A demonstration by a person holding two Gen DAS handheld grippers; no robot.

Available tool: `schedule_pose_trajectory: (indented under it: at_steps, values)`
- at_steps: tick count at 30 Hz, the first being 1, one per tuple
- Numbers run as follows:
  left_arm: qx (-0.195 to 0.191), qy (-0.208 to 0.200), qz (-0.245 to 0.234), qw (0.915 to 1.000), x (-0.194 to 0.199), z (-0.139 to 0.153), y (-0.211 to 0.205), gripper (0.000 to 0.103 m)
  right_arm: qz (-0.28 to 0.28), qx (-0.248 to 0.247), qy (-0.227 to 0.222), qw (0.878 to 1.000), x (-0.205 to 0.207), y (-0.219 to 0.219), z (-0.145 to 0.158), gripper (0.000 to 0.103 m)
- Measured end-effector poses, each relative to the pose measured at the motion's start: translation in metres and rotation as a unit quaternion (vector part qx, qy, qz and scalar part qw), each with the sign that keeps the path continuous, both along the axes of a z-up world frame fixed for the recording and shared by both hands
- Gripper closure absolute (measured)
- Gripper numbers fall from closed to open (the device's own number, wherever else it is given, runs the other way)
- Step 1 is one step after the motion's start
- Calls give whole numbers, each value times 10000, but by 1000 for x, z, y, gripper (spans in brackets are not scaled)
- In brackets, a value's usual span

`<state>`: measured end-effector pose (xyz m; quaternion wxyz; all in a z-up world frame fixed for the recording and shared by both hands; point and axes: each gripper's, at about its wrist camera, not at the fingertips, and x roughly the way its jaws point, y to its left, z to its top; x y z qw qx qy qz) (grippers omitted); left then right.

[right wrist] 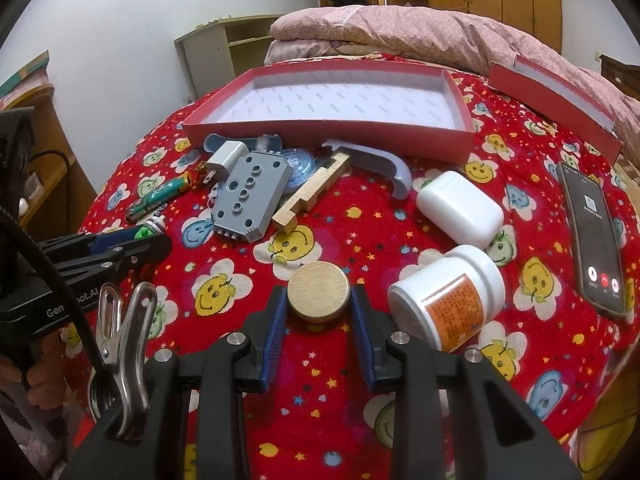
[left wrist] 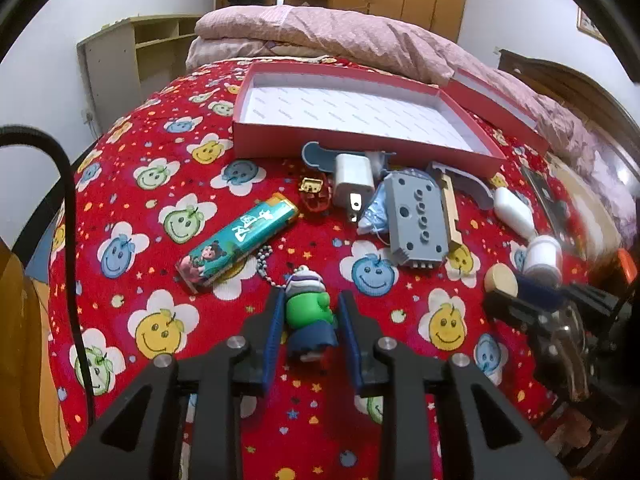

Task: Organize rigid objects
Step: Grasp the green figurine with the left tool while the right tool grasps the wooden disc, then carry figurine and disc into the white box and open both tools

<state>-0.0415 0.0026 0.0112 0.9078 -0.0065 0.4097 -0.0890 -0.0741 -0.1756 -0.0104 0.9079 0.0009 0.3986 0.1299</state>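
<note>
My left gripper (left wrist: pixel 308 312) is shut on a green toy figure keychain (left wrist: pixel 310 312) lying on the red bedspread; its blue pads touch both sides. My right gripper (right wrist: pixel 319 300) is shut on a round wooden disc (right wrist: pixel 319 296). An empty red box (left wrist: pixel 360 136), also in the right wrist view (right wrist: pixel 328 128), lies open behind a pile: white charger (left wrist: pixel 354 178), grey plastic block (left wrist: pixel 416 216), wooden piece (right wrist: pixel 312 192), green lighter (left wrist: pixel 240 236), white case (right wrist: pixel 460 210), white pill jar (right wrist: pixel 448 300).
The box lid (right wrist: pixel 552 108) lies at the right rear. A phone (right wrist: pixel 596 236) lies at the right. A folded pink quilt (left wrist: pixel 340 36) sits behind the box. A black cable (left wrist: pixel 68 208) hangs at the left. A metal clip (right wrist: pixel 128 344) hangs beside my right gripper.
</note>
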Motion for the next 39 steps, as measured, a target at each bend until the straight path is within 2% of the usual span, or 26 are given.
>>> schedule_pose_trajectory:
  at_steps: [2,8,14,18,25,32,39]
  values:
    - [11,-14,-8,10000,0,0,1,78,2,-19,2,10000,1,0,0,70]
    - [-363,116,-89,9992,-1,3,9,79,31,-157,-14,9999,4,4,1,70]
    - [-347,26,-248,9991,-4,15,3,79,298,-16,-23,9996,5,10,7,71]
    - [-339,-103,-322,9989,-4,30,-2,79,461,18,-110,9989,5,17,19,71]
    - [-316,-287,-321,9986,5,54,-3,79,590,466,-110,9971,9,12,42,71]
    - [-404,-446,-426,9973,24,83,-10,79,499,501,-201,9973,19,2,62,71]
    - [-327,-639,-463,9963,44,107,-21,79,436,449,-335,9975,35,-7,82,71]
